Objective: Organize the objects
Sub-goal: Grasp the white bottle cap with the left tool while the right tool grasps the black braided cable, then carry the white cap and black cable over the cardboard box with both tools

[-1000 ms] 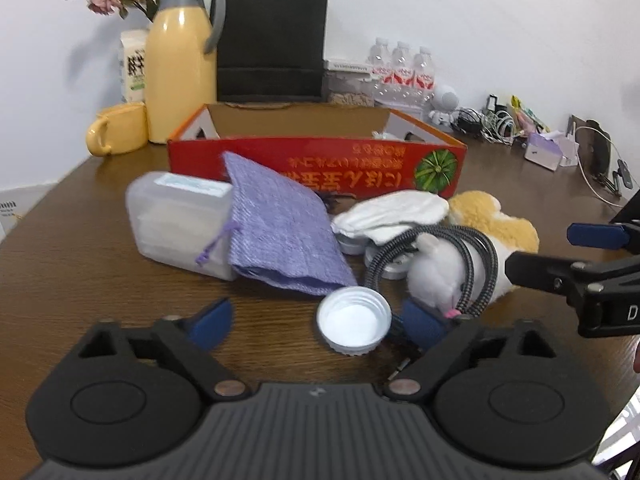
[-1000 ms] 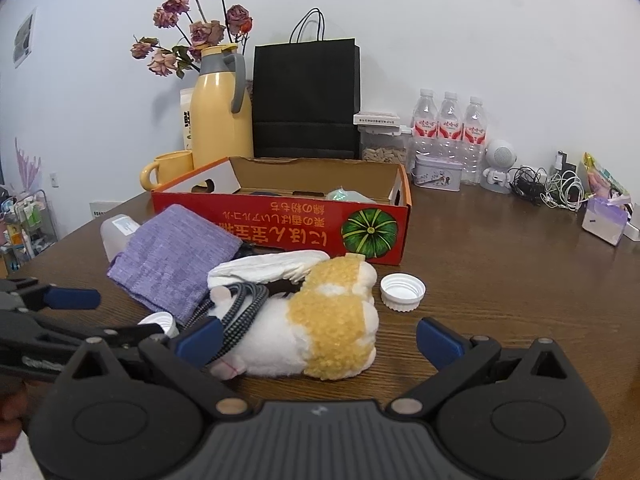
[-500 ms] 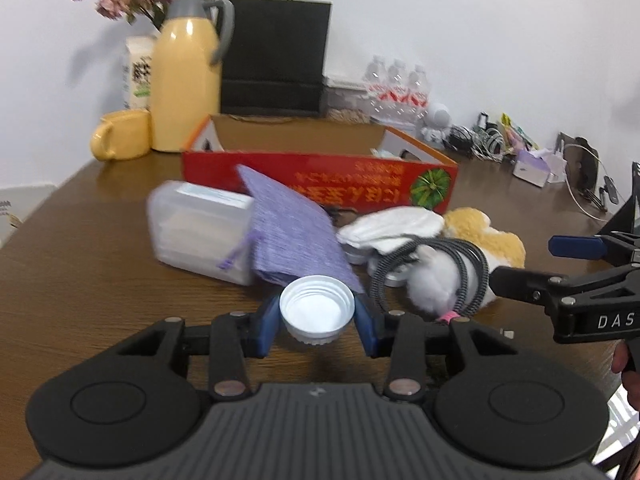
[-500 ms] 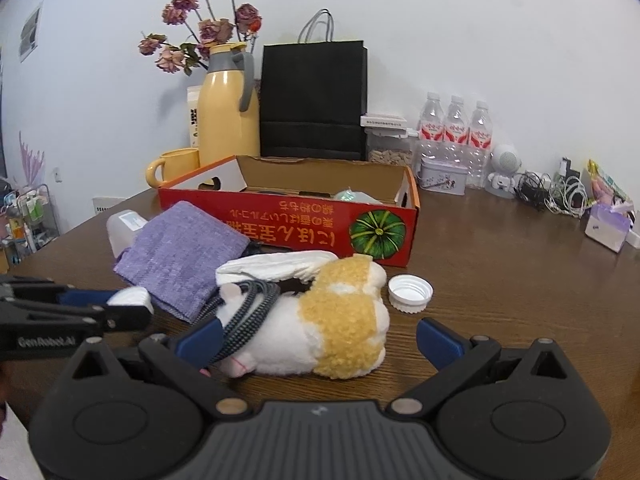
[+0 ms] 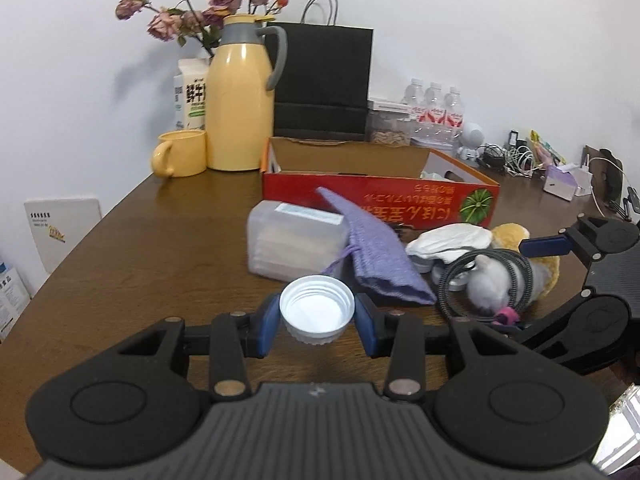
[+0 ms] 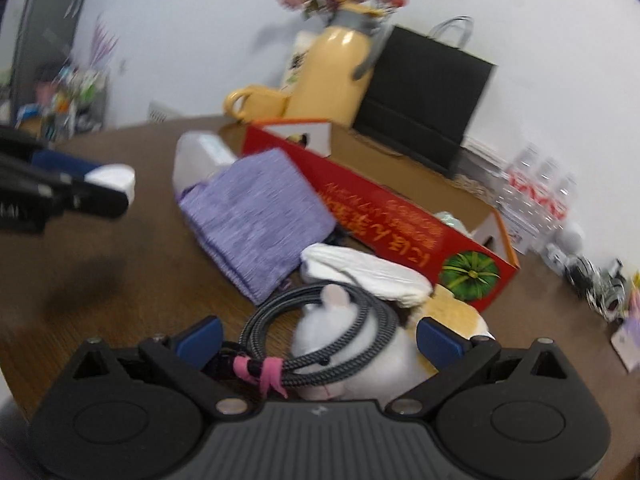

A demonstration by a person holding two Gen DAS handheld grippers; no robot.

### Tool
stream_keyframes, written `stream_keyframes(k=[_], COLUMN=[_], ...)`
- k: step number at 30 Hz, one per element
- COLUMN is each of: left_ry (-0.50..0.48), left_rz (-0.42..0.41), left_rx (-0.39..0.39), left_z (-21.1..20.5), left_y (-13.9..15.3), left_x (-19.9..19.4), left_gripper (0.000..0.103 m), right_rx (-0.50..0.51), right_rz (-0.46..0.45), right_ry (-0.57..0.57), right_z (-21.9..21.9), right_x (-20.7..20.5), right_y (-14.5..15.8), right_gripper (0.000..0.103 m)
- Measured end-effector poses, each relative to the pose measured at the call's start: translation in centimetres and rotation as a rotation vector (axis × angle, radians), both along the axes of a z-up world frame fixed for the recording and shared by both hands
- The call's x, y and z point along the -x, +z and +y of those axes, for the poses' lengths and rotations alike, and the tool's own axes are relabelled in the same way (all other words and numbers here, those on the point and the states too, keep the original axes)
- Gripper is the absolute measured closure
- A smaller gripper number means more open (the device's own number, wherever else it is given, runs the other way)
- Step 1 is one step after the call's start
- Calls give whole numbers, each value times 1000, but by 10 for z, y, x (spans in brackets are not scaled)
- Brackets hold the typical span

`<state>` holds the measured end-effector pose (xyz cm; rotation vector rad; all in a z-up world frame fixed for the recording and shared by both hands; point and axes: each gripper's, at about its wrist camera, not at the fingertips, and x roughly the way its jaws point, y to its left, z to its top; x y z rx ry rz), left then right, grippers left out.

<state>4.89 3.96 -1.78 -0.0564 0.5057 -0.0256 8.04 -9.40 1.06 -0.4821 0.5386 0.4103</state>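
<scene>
White cap (image 5: 317,313), lower centre, clamped between the left gripper (image 5: 316,326) pads, lifted clear of the table (image 5: 120,280). Right gripper (image 6: 320,338), fingers apart, straddles the plush toy (image 6: 360,344). Next, judged: carry cap into red box (image 5: 380,196).

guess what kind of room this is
Probably a home dining or living room: a brown wooden table holds a yellow thermos jug, a yellow ceramic mug and dried pink roses.

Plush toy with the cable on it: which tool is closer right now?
Right. The right tool stands open around the plush toy and its coiled cable. The left tool is off to the side, above the table, shut on a white cap.
</scene>
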Motion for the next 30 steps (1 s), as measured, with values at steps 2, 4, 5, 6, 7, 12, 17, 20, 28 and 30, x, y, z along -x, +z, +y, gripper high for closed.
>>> stream_keyframes(k=[2,4,5,6,7,12,17,20,28,30], left_ry=[6,8,8,8,8,9,7,10,5,3], left_rz=[1,1,1,2,3,12,15,12,-2,-6], left_rx=[5,9,11,13,15,25,27,25,14,11], left_z=[4,6,7,7,8,11,12,12,7,5], left_y=[-1,-2,-2,-3,-3,-7,-6,-5,1,2], left_x=[0,0,0,1,0,0,-2,-3,-3,-3], left_gripper=[62,62,62,62,62,62,62,62,62,62], right_rx=[44,79,80,81,83,55,56,40,-20,-42], right_rz=[11,33,40,50,61,95,61,46,26,8], right_ry=[29,55,65,73,81,94,79,77,72,64], right_z=[5,8,8,8,8,4,2,1,-5,-6], right_x=[-4,-9,-11,-14,-16,-20,-17,-13,-9,-7], right_y=[-3,-5,-5,-4,-4,-2,-3,-2,5,9], right_gripper=[0,0,0,0,0,6,14,16,18,74])
